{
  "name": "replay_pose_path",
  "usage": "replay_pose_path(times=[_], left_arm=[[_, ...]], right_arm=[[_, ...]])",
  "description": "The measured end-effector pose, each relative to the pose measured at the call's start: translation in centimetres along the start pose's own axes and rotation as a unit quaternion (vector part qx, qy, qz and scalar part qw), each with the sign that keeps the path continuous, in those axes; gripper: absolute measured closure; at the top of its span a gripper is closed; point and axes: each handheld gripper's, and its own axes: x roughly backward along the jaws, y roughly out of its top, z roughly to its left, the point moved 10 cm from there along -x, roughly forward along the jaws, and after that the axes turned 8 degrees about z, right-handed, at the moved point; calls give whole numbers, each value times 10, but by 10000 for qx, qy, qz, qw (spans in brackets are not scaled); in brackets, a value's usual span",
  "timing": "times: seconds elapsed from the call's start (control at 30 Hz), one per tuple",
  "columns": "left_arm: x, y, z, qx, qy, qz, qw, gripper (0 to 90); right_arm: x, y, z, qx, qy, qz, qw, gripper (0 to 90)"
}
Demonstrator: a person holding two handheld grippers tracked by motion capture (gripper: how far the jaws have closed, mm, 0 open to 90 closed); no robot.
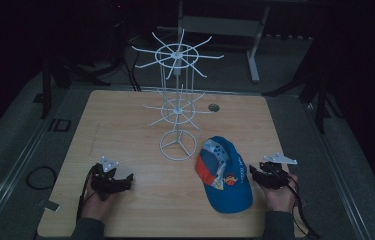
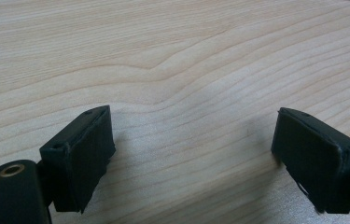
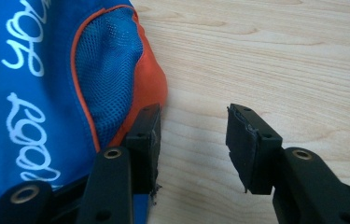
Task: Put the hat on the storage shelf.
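Left gripper [image 1: 125, 181] low at the table's [image 1: 125, 125] 7 o'clock corner, held in a hand [image 1: 96, 202] entering from the bottom edge, grey plate on top, cable trailing back off the near edge. Fingers [image 2: 81, 156] spread wide in the left gripper view, bare wood grain between them, nothing held. Toward table centre, at 12 o'clock from the near edge: white wire rack [image 1: 177, 105], upright, round base ring on the wood, two tiers of radiating arms above. Right of the rack's base, at about 4 o'clock from it: blue cap [image 1: 225, 175] with orange trim and white lettering, lying flat on the table, well apart from the left gripper. Farther right, at the cap's 3 o'clock: right gripper [image 1: 255, 172] just beside the cap's edge, held in the other hand [image 1: 280, 192]. Fingers [image 3: 252, 149] partly open in the right gripper view, only wood in the gap; one finger right at the cap's orange edge, touching or not cannot be told. Small round hole [image 1: 213, 107] in the table at 1 o'clock from the rack base.
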Motion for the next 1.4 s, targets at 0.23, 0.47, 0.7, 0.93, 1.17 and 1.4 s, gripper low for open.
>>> replay_pose_path(times=[0.23,0.47,0.7,0.93,1.17,1.4], left_arm=[[0,0,0,-1,-9,-2,10000,133],[0,1,-1,-5,-14,-3,10000,133],[0,1,-1,-9,-15,-3,10000,133],[0,1,-1,-9,-15,-4,10000,134],[0,1,-1,-6,-15,-4,10000,134],[0,1,-1,-5,-15,-4,10000,134]], right_arm=[[0,-3,5,31,123,196,9997,501],[6,3,13,209,151,232,9994,455],[18,12,14,218,256,216,9992,448],[23,15,19,241,454,327,9981,434],[29,20,22,246,587,314,9975,422],[34,26,27,318,687,270,9968,418]])
